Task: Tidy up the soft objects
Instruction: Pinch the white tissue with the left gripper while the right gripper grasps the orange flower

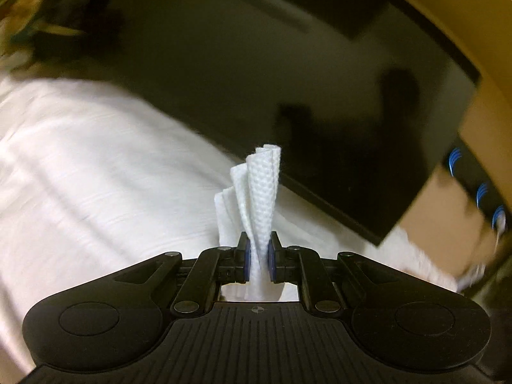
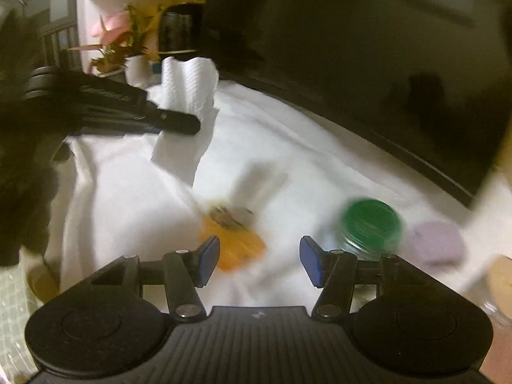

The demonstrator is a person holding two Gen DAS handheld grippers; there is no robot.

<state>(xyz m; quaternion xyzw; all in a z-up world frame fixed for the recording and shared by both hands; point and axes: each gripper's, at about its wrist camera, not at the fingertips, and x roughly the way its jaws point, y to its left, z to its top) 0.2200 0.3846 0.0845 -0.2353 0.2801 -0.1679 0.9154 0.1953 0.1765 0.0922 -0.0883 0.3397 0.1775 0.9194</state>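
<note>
Motion smear turns the orange flat thing [image 2: 235, 246] on the white cloth [image 2: 128, 224] into a shapeless blur, with an unreadable dark smudge on top of it. The green-lidded clear jar [image 2: 369, 224] and pale lilac rounded lump [image 2: 436, 246] are blurred too. The white textured paper towel [image 1: 260, 204] hides its lower end behind the left claw [image 1: 258, 257].

There was one paper towel [image 2: 185, 96], one white cloth [image 2: 288, 147], one green-lidded jar [image 2: 371, 224], one orange thing [image 2: 236, 246], one lilac pad [image 2: 436, 243], one potted plant [image 2: 128, 48] and two grippers.
</note>
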